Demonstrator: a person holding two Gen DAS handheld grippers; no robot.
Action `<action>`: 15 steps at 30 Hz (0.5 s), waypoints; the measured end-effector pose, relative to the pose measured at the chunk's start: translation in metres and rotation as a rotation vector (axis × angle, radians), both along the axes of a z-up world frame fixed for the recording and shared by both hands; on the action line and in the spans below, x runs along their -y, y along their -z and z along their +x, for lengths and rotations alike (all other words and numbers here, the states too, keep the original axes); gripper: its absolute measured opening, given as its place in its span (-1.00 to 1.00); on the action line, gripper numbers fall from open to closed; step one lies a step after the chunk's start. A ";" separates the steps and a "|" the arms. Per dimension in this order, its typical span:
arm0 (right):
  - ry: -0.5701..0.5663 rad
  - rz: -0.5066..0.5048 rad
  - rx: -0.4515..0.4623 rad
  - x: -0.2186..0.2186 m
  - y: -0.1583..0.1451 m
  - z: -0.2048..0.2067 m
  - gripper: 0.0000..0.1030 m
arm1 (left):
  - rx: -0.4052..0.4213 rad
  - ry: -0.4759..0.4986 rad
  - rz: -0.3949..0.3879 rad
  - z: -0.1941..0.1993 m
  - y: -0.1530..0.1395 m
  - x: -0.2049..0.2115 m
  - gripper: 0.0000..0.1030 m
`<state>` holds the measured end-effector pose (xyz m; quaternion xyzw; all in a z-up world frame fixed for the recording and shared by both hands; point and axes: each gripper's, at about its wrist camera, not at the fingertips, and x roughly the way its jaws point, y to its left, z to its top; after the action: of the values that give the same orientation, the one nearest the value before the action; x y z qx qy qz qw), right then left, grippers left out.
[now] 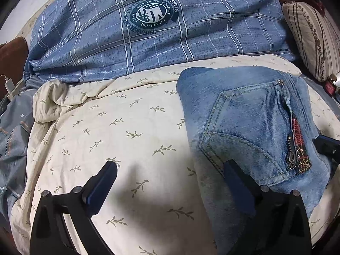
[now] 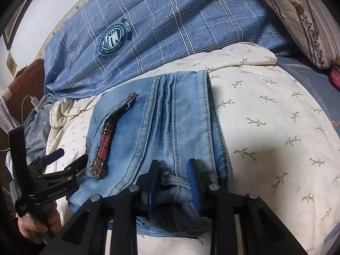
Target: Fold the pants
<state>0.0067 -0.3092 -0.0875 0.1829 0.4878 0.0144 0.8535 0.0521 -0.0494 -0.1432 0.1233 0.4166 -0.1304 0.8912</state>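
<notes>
Light blue jeans [image 1: 250, 127] lie folded in a compact stack on a cream leaf-print bedspread [image 1: 119, 131]. A back pocket and a red patterned zipper trim face up. My left gripper [image 1: 170, 165] is open; its right finger rests over the jeans' left edge, its left finger over the bedspread. In the right wrist view the jeans [image 2: 170, 123] lie straight ahead. My right gripper [image 2: 173, 165] has its fingers a short way apart around a bunched fold with a belt loop at the near end. The left gripper [image 2: 70, 155] shows at the jeans' left side.
A blue plaid duvet [image 1: 161, 34] with a round emblem is piled behind the jeans. A striped pillow [image 1: 312, 40] leans at the far right. A white charger and cable [image 2: 35, 102] lie at the left edge. A brown headboard [image 1: 10, 61] stands left.
</notes>
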 end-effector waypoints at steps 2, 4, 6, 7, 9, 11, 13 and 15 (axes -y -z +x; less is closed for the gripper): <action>-0.001 0.002 0.002 0.000 0.000 0.000 -0.40 | -0.004 0.000 0.001 0.001 0.001 0.000 0.97; -0.001 0.006 0.003 0.001 0.001 -0.001 -0.40 | -0.006 0.001 0.001 0.001 0.000 0.001 0.97; 0.000 0.009 0.005 0.001 0.001 -0.001 -0.40 | -0.004 0.003 0.004 0.000 0.000 0.001 0.98; 0.000 0.009 0.005 0.001 0.001 -0.001 -0.40 | -0.003 0.003 0.004 0.001 0.000 0.001 0.98; -0.001 0.008 0.005 0.002 0.001 -0.001 -0.40 | -0.005 0.004 0.003 0.001 0.001 0.000 0.99; -0.001 0.009 0.005 0.002 0.001 -0.001 -0.40 | -0.007 0.008 0.003 0.001 0.002 0.001 1.00; -0.001 0.010 0.005 0.002 0.001 -0.001 -0.40 | -0.011 0.013 0.000 0.002 0.003 0.001 1.00; -0.001 0.011 0.006 0.002 0.001 -0.001 -0.40 | -0.019 0.017 -0.005 0.003 0.004 0.000 1.00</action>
<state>0.0055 -0.3112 -0.0889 0.1874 0.4852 0.0180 0.8539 0.0553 -0.0497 -0.1472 0.1232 0.4237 -0.1400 0.8864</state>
